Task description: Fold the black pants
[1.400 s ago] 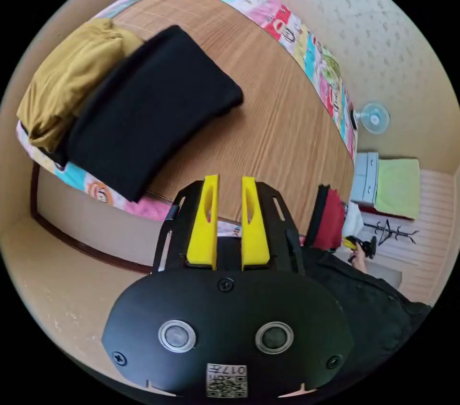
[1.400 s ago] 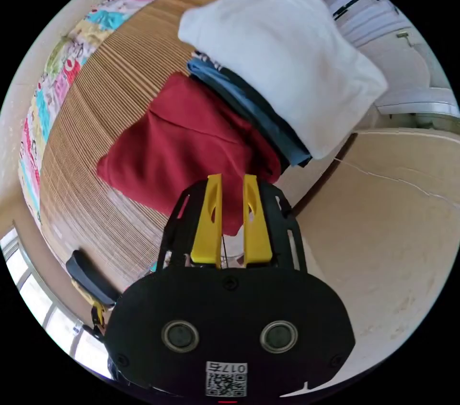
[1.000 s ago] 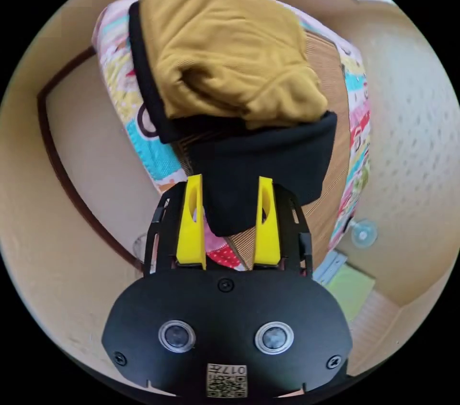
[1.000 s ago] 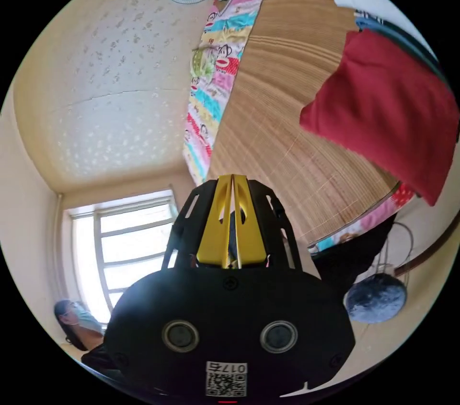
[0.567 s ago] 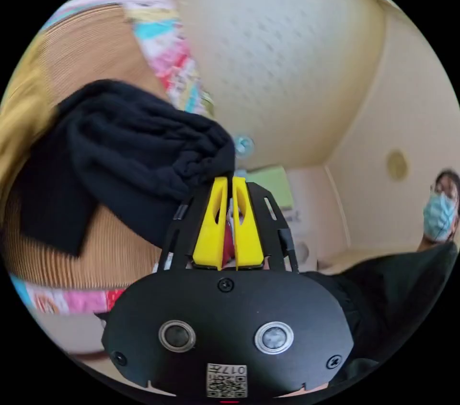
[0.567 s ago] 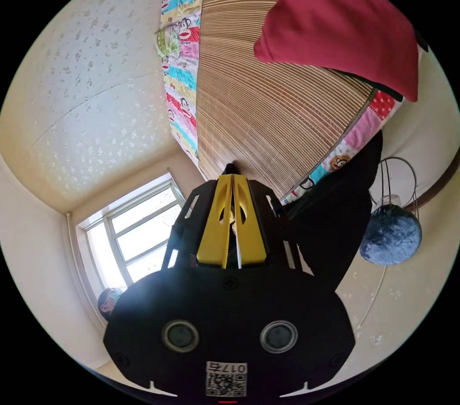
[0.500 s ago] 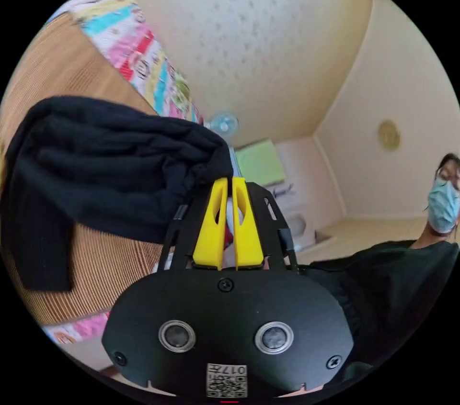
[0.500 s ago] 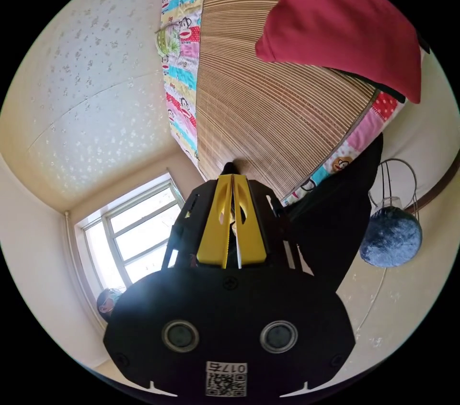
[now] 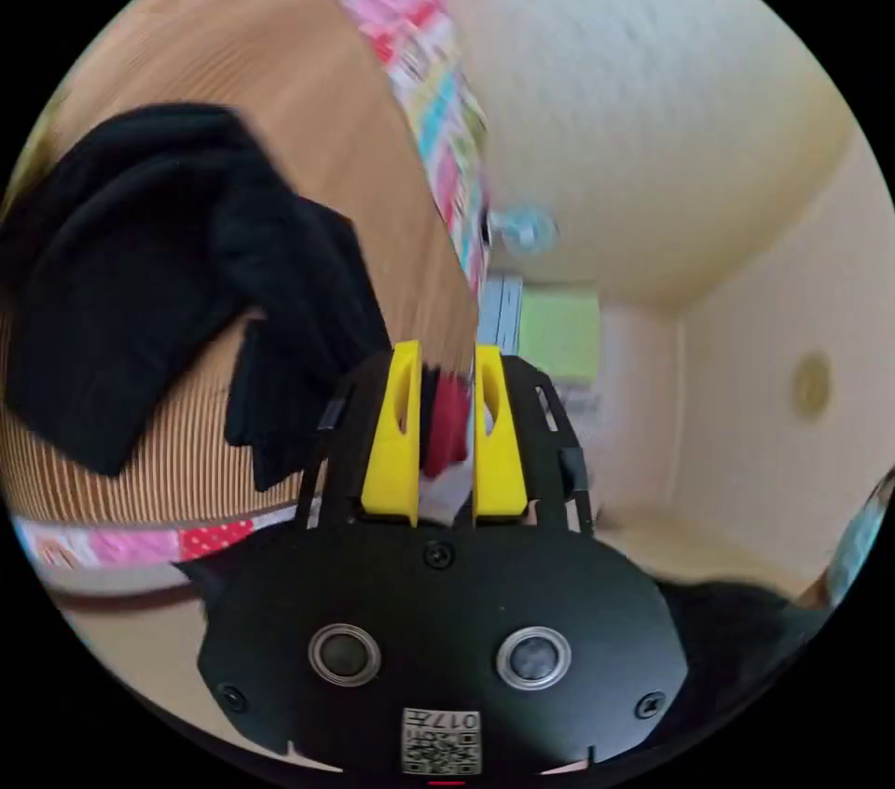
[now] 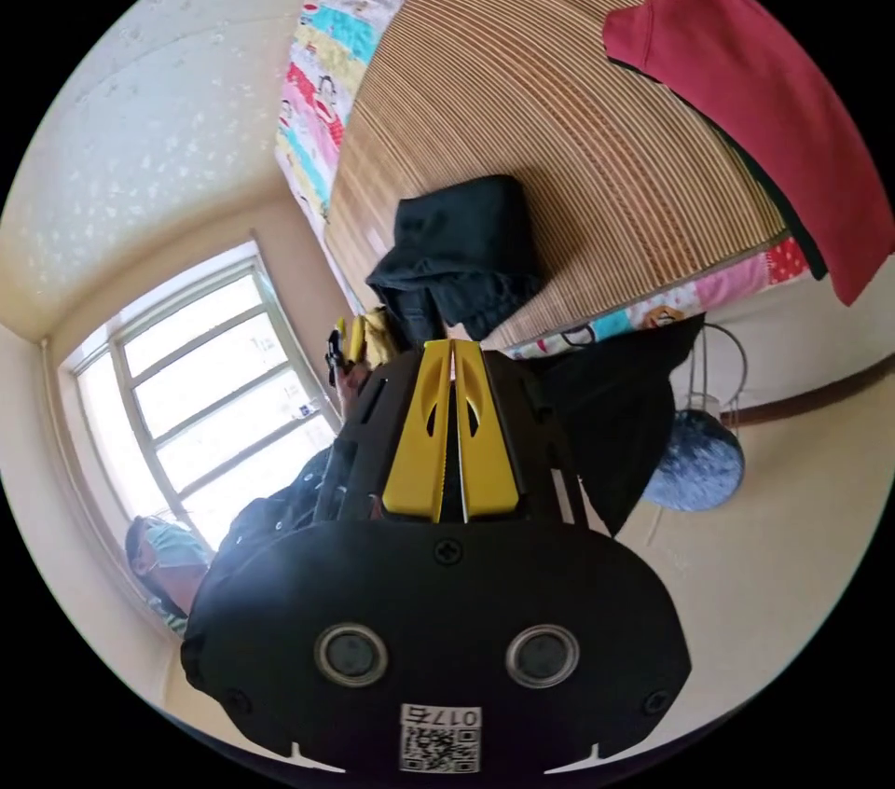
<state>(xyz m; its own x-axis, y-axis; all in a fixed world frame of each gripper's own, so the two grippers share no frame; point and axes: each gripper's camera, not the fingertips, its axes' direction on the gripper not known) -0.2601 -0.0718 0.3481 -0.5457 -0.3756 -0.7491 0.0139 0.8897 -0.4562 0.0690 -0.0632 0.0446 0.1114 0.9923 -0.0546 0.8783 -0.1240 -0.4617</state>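
The black pants lie in a crumpled heap on the bamboo mat of a bed, to the left of my left gripper. That gripper is open, its yellow jaws apart with no cloth between them, just off the heap's near end. In the right gripper view the same black heap rests near the mat's corner, beyond my right gripper. Its jaws are pressed together with nothing visible in them. The left gripper view is blurred.
A folded red garment lies at the mat's far right over a dark one. A patterned quilt border runs round the mat. A person's dark sleeve and a blue-grey fluffy thing are by the bed's edge. A window is at the left.
My left gripper was shut on the black pants and holding them up; it has opened and the pants have dropped in a heap on the mat. The right gripper stays shut.
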